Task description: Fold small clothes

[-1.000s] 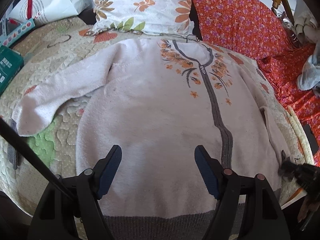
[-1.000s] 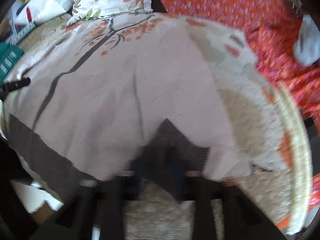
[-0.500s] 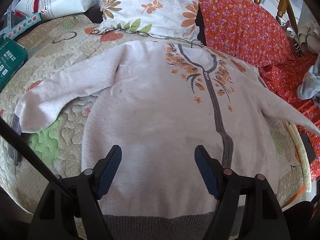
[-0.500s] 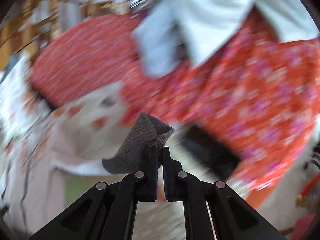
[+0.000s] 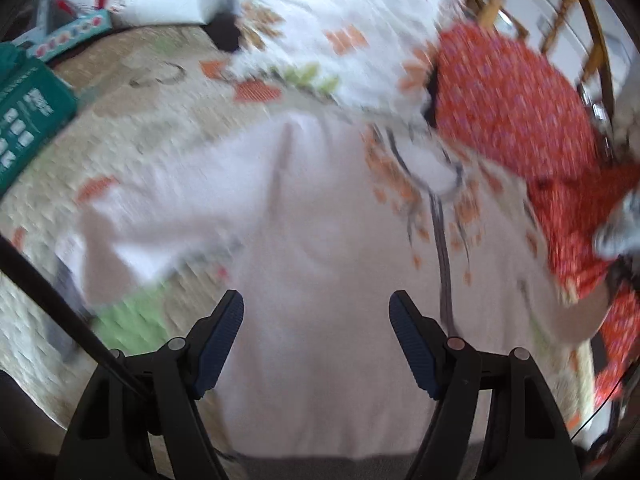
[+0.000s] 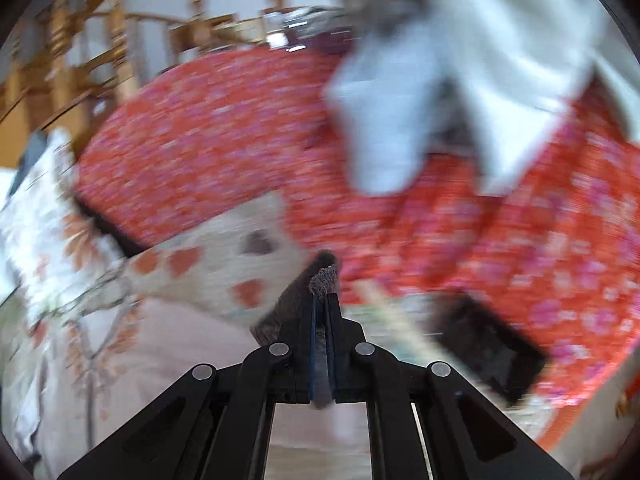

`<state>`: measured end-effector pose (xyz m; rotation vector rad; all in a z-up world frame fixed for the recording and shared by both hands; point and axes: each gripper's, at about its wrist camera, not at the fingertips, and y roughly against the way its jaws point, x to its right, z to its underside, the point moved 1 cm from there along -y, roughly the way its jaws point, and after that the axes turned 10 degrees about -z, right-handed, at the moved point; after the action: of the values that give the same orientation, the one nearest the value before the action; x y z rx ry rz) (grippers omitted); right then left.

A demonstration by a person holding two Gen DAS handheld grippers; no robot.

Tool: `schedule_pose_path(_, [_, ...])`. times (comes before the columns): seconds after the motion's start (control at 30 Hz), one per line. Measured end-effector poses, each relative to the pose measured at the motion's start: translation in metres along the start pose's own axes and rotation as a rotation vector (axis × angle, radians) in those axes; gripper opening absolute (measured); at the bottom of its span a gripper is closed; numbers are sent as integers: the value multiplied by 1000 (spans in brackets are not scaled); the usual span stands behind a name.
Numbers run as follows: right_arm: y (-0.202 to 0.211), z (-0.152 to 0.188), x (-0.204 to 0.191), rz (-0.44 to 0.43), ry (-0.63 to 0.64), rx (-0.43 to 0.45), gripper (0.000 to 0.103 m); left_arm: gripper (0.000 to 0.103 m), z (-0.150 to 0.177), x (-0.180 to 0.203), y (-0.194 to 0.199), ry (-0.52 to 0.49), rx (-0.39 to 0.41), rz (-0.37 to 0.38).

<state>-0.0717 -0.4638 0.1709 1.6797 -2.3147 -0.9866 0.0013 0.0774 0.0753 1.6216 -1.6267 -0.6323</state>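
Both views badly motion-blurred. Pink sweater [image 5: 320,240] lies spread front-up on the quilt [image 5: 132,152], its bottom hem cut off behind the left gripper [image 5: 316,332], whose fingers stand wide apart over the sweater body w/ nothing between them. Left sleeve end smeared, edge hard to trace. Right gripper [image 6: 320,300] fingers pinched narrow on the grey cuff [image 6: 322,278], only a small tuft showing past the tips; rest of that sleeve mostly hidden behind the gripper. Red floral blanket [image 6: 224,136] behind; dark flat object [image 6: 488,344] on it, too blurred to identify.
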Motion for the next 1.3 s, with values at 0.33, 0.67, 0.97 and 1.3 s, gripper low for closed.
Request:
schedule_pose_path(0.33, [-101, 43, -256, -414, 139, -213, 4, 77, -64, -101, 17, 180, 201, -194])
schedule_pose_path(0.67, [-189, 141, -433, -523, 286, -419, 4, 77, -70, -155, 11, 353, 149, -181])
schedule_pose_path(0.97, [-213, 187, -486, -528, 357, -498, 4, 77, -70, -170, 8, 408, 130, -178])
schedule_pose_path(1.3, [-169, 192, -502, -620, 498, -442, 33, 77, -62, -230, 42, 582, 214, -389])
